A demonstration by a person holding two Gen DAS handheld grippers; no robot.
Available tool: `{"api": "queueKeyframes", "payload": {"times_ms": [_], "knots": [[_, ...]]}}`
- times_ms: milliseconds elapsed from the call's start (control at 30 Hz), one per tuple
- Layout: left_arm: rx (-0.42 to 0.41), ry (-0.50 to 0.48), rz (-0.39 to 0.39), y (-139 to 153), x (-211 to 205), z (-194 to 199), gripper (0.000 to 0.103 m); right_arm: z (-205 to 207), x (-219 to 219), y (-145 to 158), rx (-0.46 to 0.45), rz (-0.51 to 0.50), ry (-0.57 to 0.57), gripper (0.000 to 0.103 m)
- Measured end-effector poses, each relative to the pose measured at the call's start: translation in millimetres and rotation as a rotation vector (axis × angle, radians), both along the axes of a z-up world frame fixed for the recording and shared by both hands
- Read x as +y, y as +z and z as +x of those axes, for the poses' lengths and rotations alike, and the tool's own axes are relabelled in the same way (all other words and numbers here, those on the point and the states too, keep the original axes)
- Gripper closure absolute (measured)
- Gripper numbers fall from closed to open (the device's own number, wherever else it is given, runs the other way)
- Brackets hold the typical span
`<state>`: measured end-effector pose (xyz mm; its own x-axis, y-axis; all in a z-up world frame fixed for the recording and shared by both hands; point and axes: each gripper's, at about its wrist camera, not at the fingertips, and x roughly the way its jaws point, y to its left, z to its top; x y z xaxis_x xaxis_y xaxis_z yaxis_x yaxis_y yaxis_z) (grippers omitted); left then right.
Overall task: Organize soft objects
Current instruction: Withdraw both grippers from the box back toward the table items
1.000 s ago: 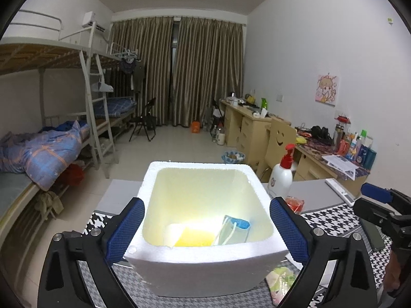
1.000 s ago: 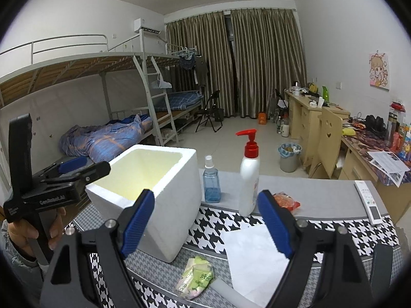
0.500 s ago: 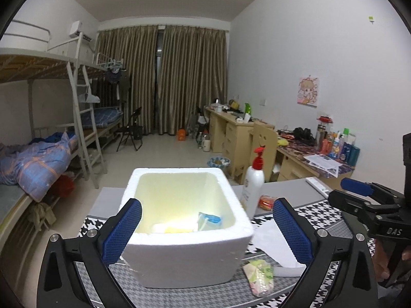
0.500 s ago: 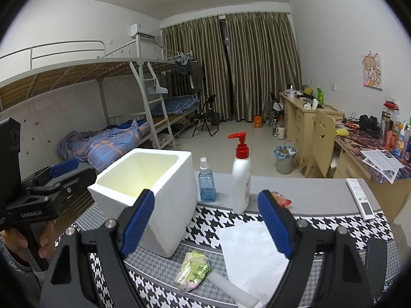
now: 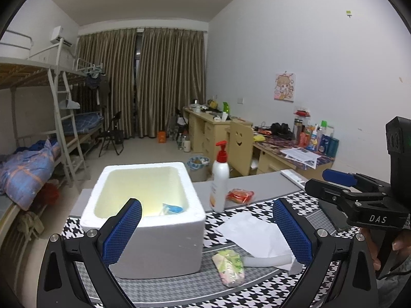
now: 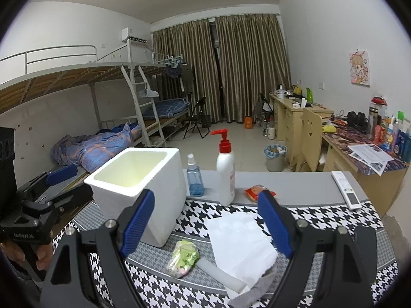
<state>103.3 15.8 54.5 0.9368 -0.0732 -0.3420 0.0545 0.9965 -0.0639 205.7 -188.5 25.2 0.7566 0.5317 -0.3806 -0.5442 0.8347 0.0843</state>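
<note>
In the right wrist view the foam box (image 6: 143, 192) has its inside floor hidden behind its own wall. In the left wrist view only the tips of a blue packet (image 5: 171, 208) show above the rim. The white cylinder (image 6: 221, 273) is partly covered by the white sheet (image 6: 239, 241). A grey cloth (image 6: 259, 290) is cut off by the picture's lower edge. Labels on the pump bottle (image 5: 218, 179) are too small to read.

You've got a red-pump lotion btl (image 6: 226, 177) upright beside a small blue spray btl (image 6: 194, 178); white remote (image 6: 346, 190) lies w/ bunk bed (image 6: 84, 107) behind.
</note>
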Motion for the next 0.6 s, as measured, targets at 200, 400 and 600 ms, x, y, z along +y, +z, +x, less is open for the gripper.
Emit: {"api": "queueKeyframes", "payload": {"times_ms": [200,400,600], "knots": [[0.020,-0.042,-0.008,-7.3,-8.8,-4.4,0.001,-5.6,-14.0,-4.2,0.004,0.002,-0.033,0.017],[0.023,-0.081,-0.003,-15.4,-22.2,-9.1,0.001,-7.8,-24.5,-13.0,0.018,-0.008,-0.061,0.017],[0.048,-0.106,-0.016,-27.7,-30.2,-9.0,0.001,-6.6,-31.7,-22.7,0.037,-0.019,-0.074,0.017]]}}
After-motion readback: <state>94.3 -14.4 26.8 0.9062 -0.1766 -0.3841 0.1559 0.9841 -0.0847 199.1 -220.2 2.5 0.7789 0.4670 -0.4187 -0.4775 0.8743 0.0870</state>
